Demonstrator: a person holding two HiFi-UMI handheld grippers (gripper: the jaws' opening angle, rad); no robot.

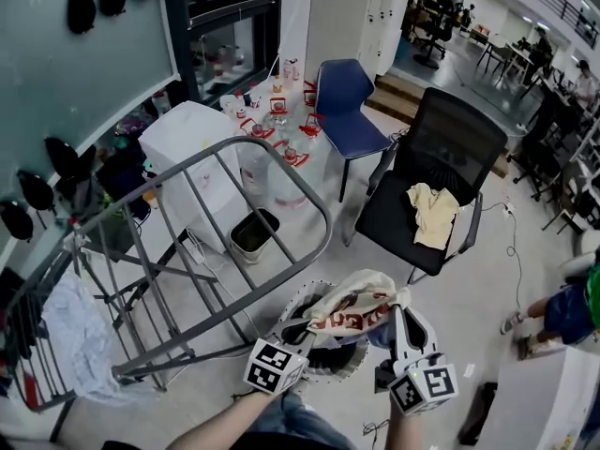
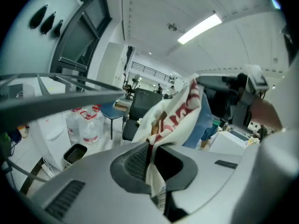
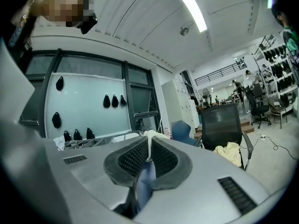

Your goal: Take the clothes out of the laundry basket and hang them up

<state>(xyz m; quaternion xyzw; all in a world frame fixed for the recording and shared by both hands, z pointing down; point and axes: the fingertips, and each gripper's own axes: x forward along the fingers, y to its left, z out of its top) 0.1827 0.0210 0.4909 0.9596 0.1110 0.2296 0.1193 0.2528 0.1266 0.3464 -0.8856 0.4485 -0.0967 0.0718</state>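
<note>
A cream garment with red print (image 1: 354, 309) is stretched between my two grippers, just above the round white laundry basket (image 1: 337, 368) at the bottom of the head view. My left gripper (image 1: 298, 332) is shut on one end of it. In the left gripper view the jaws (image 2: 150, 146) pinch the cream cloth (image 2: 175, 115), with a blue part (image 2: 208, 120) behind it. My right gripper (image 1: 401, 315) is shut on the other end. In the right gripper view the jaws (image 3: 149, 146) clamp a white fold above blue fabric (image 3: 145, 185).
A grey drying rack (image 1: 187, 242) stands to the left, a white cloth (image 1: 70, 331) hanging on its lower part. A black office chair (image 1: 450, 139) holds a yellow cloth (image 1: 433, 214). A blue chair (image 1: 347, 101), water bottles (image 1: 277, 111) and a small black bin (image 1: 253, 232) are behind.
</note>
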